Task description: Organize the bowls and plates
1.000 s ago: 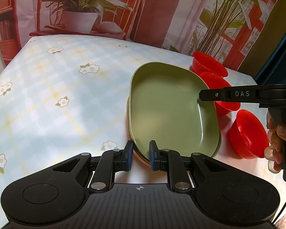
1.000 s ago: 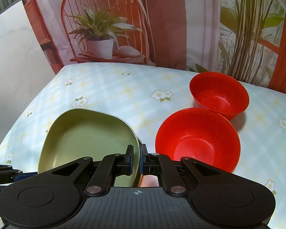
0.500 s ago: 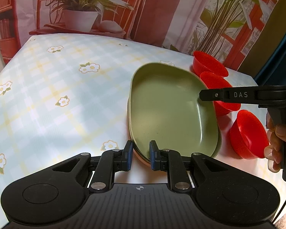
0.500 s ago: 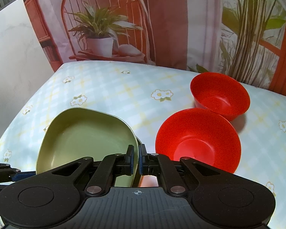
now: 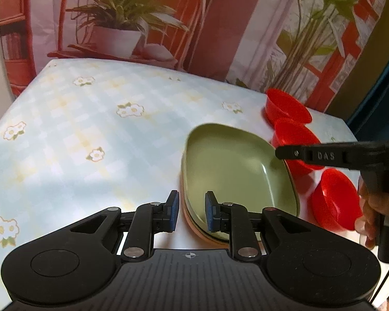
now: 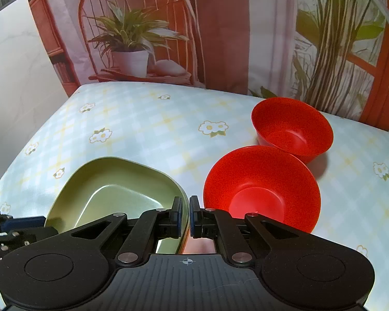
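A green plate lies on a tan plate on the flowered tablecloth. My left gripper straddles the stack's near left rim. Its jaws are opening, and the rim stands between the blue pads with a thin gap. My right gripper is shut on the green plate at its right rim. The left wrist view shows the right gripper from the side. Three red bowls stand right of the plates. The right wrist view shows two of these bowls.
The table runs wide to the left and back, ending at a printed backdrop of a chair and plants. A hand holds the right gripper's handle beside the nearest bowl. The left gripper shows at the lower left of the right wrist view.
The left gripper's jaws have parted slightly, and the plates now sit lower and further right in its view. The right gripper has kept its hold on the rim.
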`<state>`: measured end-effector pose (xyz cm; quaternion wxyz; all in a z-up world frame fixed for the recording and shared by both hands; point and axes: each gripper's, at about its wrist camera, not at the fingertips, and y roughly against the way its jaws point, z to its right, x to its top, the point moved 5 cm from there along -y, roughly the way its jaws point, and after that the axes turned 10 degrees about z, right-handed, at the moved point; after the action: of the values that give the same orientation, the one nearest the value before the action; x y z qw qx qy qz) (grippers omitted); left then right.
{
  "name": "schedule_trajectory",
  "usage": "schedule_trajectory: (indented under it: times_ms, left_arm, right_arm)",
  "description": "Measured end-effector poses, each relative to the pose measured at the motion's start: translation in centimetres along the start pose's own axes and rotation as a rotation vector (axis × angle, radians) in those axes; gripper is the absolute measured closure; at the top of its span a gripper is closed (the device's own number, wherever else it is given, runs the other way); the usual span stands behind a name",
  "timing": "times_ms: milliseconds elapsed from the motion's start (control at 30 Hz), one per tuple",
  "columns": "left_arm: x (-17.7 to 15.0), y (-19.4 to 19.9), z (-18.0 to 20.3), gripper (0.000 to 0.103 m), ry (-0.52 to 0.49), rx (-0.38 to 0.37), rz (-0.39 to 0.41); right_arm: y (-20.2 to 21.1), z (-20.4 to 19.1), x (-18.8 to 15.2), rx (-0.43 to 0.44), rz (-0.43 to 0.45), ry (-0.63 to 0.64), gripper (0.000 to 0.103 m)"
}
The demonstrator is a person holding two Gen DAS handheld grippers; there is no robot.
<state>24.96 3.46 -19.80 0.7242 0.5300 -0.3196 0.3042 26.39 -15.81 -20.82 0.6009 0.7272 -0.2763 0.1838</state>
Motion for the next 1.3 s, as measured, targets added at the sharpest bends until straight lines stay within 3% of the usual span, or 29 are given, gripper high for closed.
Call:
schedule_trajectory:
  times_ms: [167,400,567,867,1300]
  left_arm:
    - [0.0,-0.7,-0.9,0.077,0.029,0.016,0.004]
    - [-0.8,-1.9,-1.1,0.075,0.044,0.014,-0.033]
    - [0.0,-1.4,-0.9,0.075,0.023,0.022,-0.012]
    - [3.2,0.4,1.9,0.075,-0.036,-0.010,0.074]
    - [6.9,0.8,7.1,0.075,-0.123,-0.070,0.116]
  right_arm:
    - [0.1,-0.2,-0.1,-0.005,0.000,0.011,0.090]
    - [-0.1,-0.5,-0.5,-0.008,-0.014,0.028,0.089]
    - [0.3,-0.2,-0.6,-0.006,-0.005,0.025,0.089]
    - [2.6,1.3,1.2,-0.001,0.071,0.016,0.087]
    - [6.7,6.6,4.2,-0.033,0.173,-0.013,0.085]
